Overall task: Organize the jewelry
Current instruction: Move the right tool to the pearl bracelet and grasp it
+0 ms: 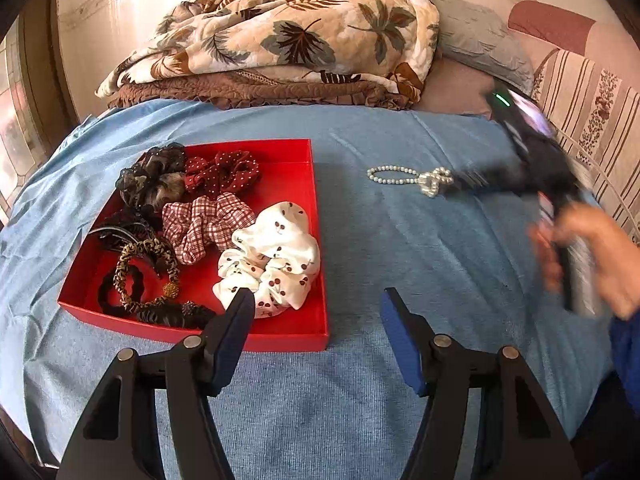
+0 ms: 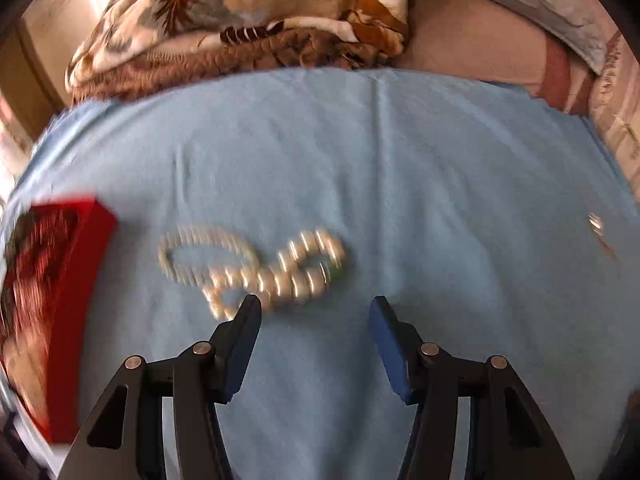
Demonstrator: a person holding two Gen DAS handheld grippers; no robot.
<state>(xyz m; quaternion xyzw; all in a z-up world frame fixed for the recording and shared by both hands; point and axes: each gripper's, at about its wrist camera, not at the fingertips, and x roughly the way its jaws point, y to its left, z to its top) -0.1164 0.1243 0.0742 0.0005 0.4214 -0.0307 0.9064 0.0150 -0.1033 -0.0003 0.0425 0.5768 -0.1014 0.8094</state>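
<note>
The pearl bracelet (image 2: pixel 252 268) lies on the blue cloth (image 2: pixel 400 160) just ahead of the right tool (image 2: pixel 314 306), jaws apart and empty

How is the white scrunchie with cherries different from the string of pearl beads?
The white cherry-print fabric scrunchie lies inside the red tray; the pale pearl bead string lies outside it on the blue cloth. The scrunchie is puffy, gathered fabric; the pearls are a thin line of hard-looking beads. Both are loops.
</note>
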